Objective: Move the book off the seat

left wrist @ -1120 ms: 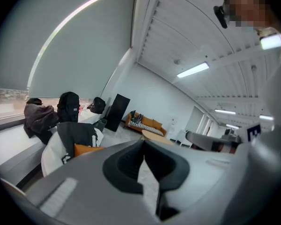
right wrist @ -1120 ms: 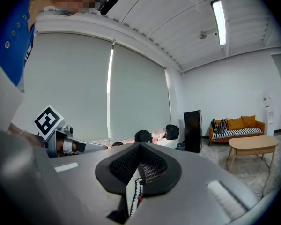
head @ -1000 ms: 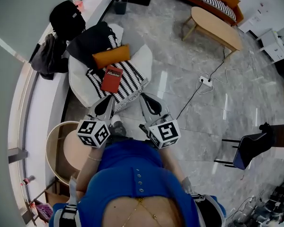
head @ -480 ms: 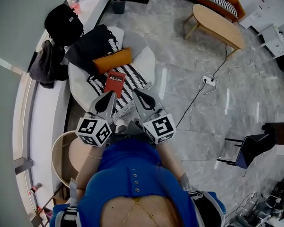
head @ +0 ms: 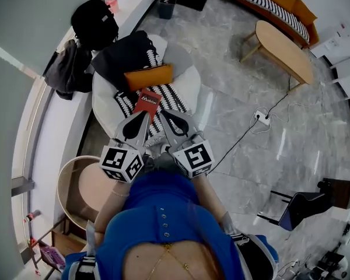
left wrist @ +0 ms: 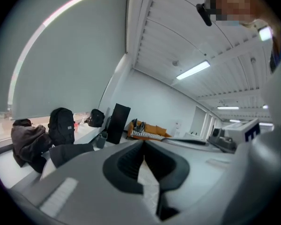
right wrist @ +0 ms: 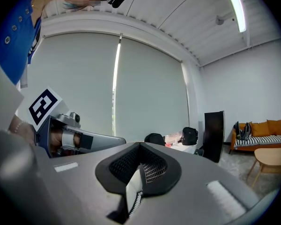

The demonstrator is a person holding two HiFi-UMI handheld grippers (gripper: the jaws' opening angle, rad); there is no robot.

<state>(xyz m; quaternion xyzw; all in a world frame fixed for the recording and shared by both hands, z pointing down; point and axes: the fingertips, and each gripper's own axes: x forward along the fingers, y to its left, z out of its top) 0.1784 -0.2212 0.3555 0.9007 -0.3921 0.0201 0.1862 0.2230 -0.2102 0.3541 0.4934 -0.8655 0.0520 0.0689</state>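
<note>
Backpack: black, stood on the white ledge by the window.
Jacket: dark, draped over the ledge just beside the backpack.
Cushion: orange, laid just below a black garment.
Oval table: light wood, set on the marble floor near the striped sofa.
Power strip: white, left on the floor, a dark cable trailed from it.
Round table: wooden, seen at lower left.
Chair: dark, placed well apart at lower right.

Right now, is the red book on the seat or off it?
On it. The red book lies flat on the striped cushion of the white seat, just below the orange pillow.
</note>
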